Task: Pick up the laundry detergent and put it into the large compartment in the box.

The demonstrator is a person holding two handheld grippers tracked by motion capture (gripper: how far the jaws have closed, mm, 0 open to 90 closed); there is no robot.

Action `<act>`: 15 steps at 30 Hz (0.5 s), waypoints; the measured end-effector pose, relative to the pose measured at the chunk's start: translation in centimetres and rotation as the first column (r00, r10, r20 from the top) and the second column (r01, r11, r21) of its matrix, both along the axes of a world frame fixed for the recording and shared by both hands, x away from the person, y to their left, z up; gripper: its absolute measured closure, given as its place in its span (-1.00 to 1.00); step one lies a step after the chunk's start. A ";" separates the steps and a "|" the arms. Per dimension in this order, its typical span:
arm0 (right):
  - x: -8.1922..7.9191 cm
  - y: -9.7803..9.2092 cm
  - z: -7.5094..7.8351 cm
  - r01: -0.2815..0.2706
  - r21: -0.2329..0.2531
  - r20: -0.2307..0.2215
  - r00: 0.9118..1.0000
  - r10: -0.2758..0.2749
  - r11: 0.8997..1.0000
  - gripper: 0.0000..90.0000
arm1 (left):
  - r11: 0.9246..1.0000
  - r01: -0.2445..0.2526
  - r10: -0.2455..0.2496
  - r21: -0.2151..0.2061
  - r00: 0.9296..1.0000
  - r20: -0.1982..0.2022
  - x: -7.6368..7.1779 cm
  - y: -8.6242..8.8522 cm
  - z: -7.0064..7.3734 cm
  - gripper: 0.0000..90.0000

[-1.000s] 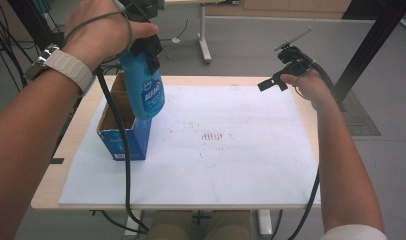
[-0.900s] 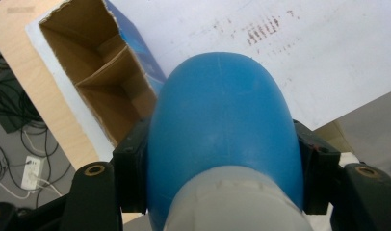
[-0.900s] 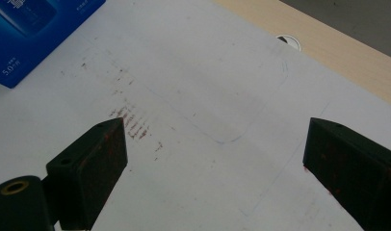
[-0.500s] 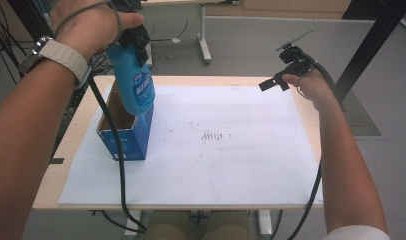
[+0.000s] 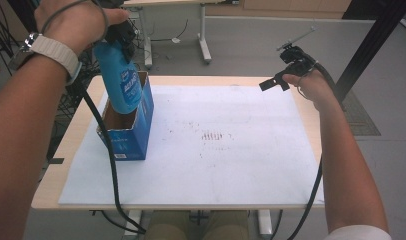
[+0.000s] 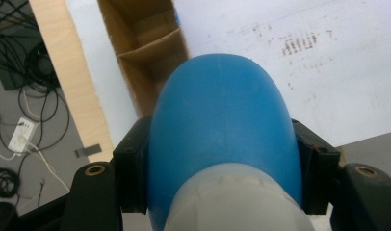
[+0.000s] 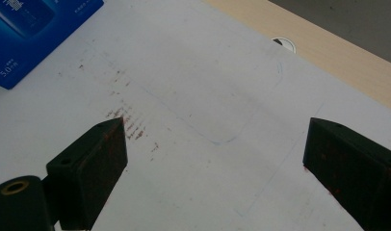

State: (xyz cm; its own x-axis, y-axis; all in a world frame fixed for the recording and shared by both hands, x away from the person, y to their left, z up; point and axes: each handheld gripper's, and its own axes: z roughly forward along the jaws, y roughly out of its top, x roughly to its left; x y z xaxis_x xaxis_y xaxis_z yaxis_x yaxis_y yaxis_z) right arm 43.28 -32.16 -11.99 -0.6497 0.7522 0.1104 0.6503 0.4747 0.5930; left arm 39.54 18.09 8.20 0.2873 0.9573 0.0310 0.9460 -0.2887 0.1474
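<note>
The left hand-held gripper [image 5: 122, 37] clamps a blue plastic bottle [image 5: 120, 82] by its top, holding it tilted above an open blue cardboard box [image 5: 136, 131] on the white-covered surface [image 5: 231, 165]. The right hand-held gripper [image 5: 287, 70], jaws spread and empty, hovers at the far edge.

White sheet [image 5: 231, 170] covers wooden tabletop [image 5: 78, 117], reddish-brown smudges [image 5: 213, 136] near centre. Round cable grommet [image 7: 283, 44] in tabletop beyond sheet. Cables [image 6: 37, 91] on grey floor [image 5: 251, 45], second table's legs [image 5: 203, 37] behind.
</note>
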 end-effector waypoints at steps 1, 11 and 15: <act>0.0 0.0 0.0 0.000 0.000 0.000 1.000 0.000 1.000 -0.82 | 1.000 -0.008 0.008 -0.003 1.000 0.003 0.0 0.2 -0.1 -0.17; 0.1 0.0 -0.2 0.001 -0.002 0.000 1.000 -0.001 1.000 -0.82 | 0.998 -0.069 0.069 -0.005 0.998 -0.002 0.5 1.8 -0.5 -0.17; 0.2 0.1 -0.2 -0.001 -0.001 -0.002 1.000 0.001 1.000 -0.82 | 0.997 -0.081 0.081 -0.019 0.997 -0.001 0.4 2.2 -0.5 -0.17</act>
